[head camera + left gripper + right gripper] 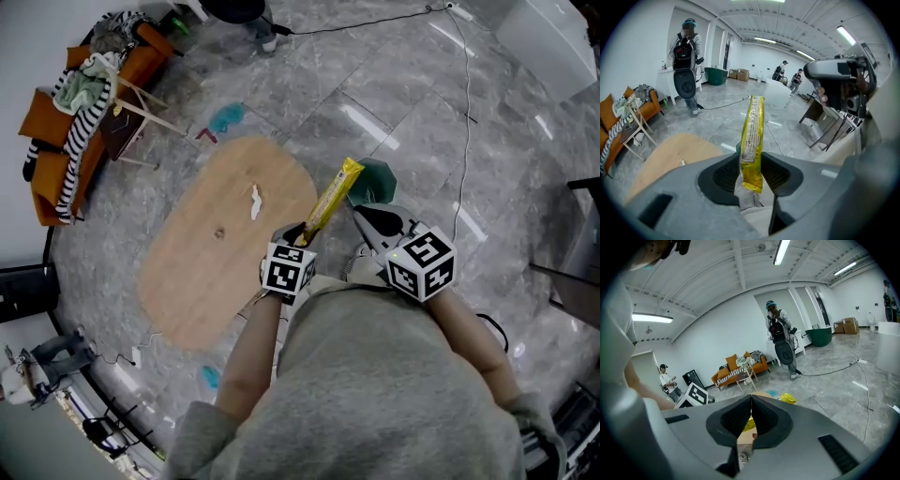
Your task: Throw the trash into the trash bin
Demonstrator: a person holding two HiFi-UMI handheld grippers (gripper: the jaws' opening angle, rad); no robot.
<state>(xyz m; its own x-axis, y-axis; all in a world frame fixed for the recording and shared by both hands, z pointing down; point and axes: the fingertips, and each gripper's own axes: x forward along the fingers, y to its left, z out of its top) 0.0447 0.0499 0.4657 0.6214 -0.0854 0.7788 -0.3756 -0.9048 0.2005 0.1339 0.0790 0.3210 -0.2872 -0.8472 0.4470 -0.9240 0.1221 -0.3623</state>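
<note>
A long yellow snack wrapper (pixel 335 197) sticks up and away from my left gripper (pixel 298 234), which is shut on its lower end. In the left gripper view the wrapper (pixel 753 140) rises between the two pads, pinched near its crumpled bottom edge. My right gripper (pixel 362 216) hovers just to the right with its tips together and nothing between them; the right gripper view shows the same shut jaws (pixel 751 397). A dark green container (pixel 380 180), apparently the bin, stands on the floor just beyond both grippers, partly hidden by the wrapper.
An oval wooden table (pixel 202 272) lies to the left with a white paper scrap (pixel 254 202) on it. Further left are an orange sofa (pixel 47 141) with clothes and a small folding table (pixel 141 108). A cable (pixel 466 103) crosses the grey floor. A person with a backpack (pixel 686 47) stands far off.
</note>
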